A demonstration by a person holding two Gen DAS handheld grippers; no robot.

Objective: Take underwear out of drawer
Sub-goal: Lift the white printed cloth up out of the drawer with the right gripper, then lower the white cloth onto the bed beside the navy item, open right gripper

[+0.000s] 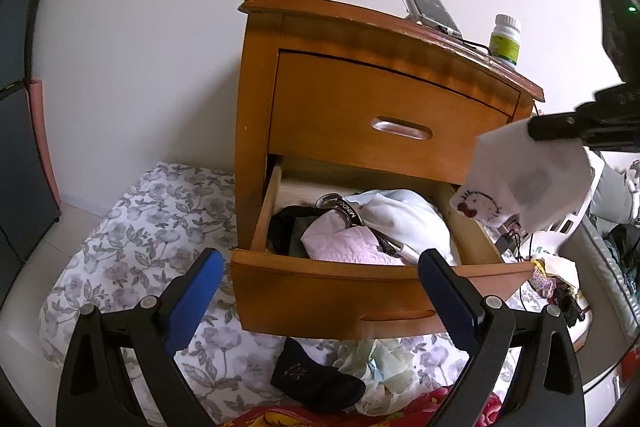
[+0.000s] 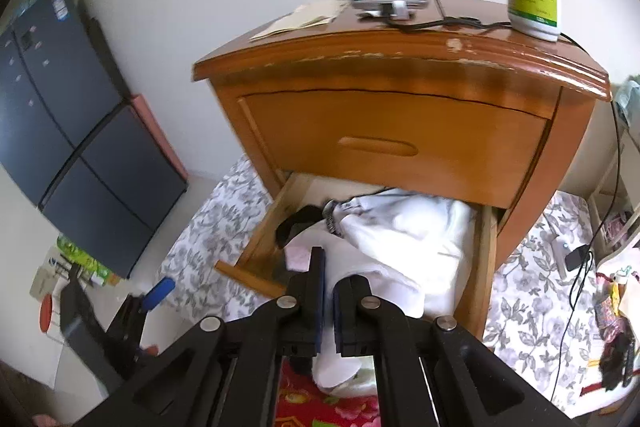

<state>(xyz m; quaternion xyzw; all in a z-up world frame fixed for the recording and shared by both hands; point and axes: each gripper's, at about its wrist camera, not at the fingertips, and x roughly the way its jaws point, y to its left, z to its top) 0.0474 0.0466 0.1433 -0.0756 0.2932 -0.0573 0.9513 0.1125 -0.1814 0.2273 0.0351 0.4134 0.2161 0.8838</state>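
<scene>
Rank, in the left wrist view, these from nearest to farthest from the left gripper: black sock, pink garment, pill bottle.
From the left gripper:
1. Black sock, on the floral sheet below the open drawer, between the fingers.
2. Pink garment, inside the drawer, just past its front.
3. Pill bottle, on the nightstand top, far right.

white underwear [image 1: 528, 179] with cartoon print hangs above open lower drawer [image 1: 360, 291], still holding clothes.

Left gripper [image 1: 320, 291]: jaws spread wide, blue pads apart, nothing between them, angled downward. Right gripper [image 2: 329, 291]: jaws pinched together on white underwear [image 2: 400, 247], tilted steeply down, cloth hanging below the fingers.
</scene>
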